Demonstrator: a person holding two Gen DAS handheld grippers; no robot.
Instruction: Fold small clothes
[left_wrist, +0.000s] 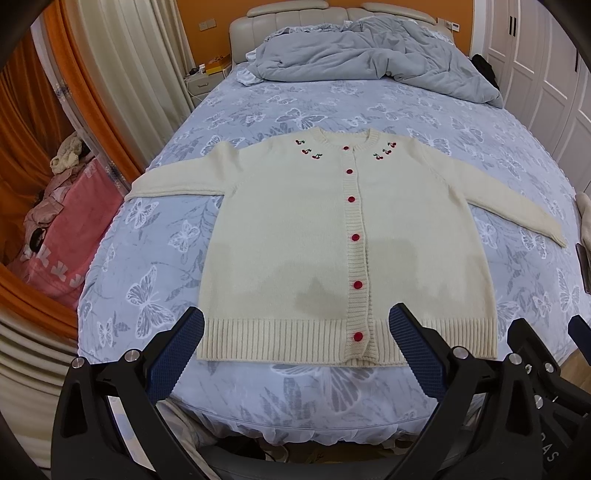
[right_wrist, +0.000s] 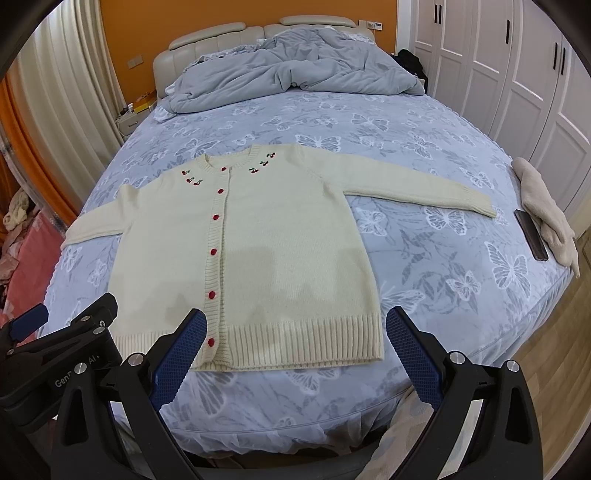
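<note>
Hovering with both sets of fingers spread and empty, left gripper and right gripper near the hem, I see the cream cardigan flat on the bed. Pinching the sheet too could drag it askew.

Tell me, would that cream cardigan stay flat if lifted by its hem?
Probably not: the cardigan is soft knit, so it would likely droop. Its spread sleeves would probably dangle. The buttoned front may keep both halves together.
</note>
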